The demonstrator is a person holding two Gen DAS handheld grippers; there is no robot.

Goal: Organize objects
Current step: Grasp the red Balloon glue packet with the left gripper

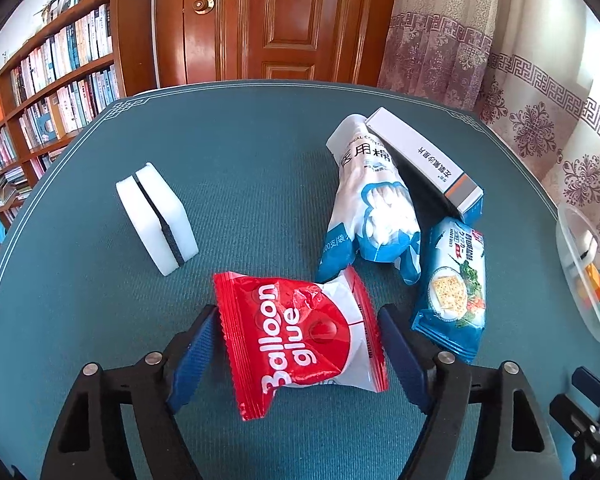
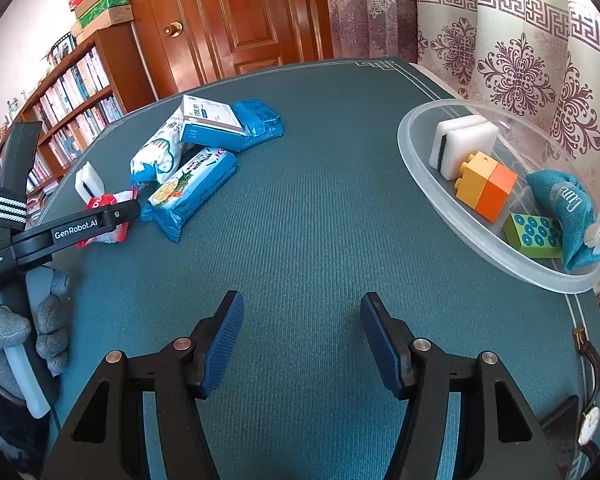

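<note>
The left tool point(image 1: 298, 354) is down around the red Balloon glue packet point(image 1: 300, 336), one blue pad at each crimped end. The pads look right up against the wrapper's edges, though whether they are truly pressing is hard to call from here; the packet sits tilted between them, near the worktop's near edge. The worktop point(image 1: 240, 152) is covered in a teal mat. The squeeze needs to land on the packet's body, not just the thin crimps, because a slick, puffy wrapper can squirt out of a shallow pinch. A firm, even close should do it, then a straight lift.

Just beyond lies the crackers pack point(image 1: 452, 292), and past it the cotton swab bag point(image 1: 374, 204) with the white box point(image 1: 424, 160) leaning across it. All are close neighbours, so the lift should go up cleanly rather than sweep sideways into them. The white sponge point(image 1: 156, 216) stands apart toward the left edge.

Over on the right, the right tool point(image 2: 302, 344) hangs with its jaws spread and nothing between them, above bare mat. The clear bin point(image 2: 420, 160) sits at the right edge, already holding a sponge, coloured blocks and a teal pouch. By the look of it, that is the packet's destination, and there is room near its front rim.
</note>
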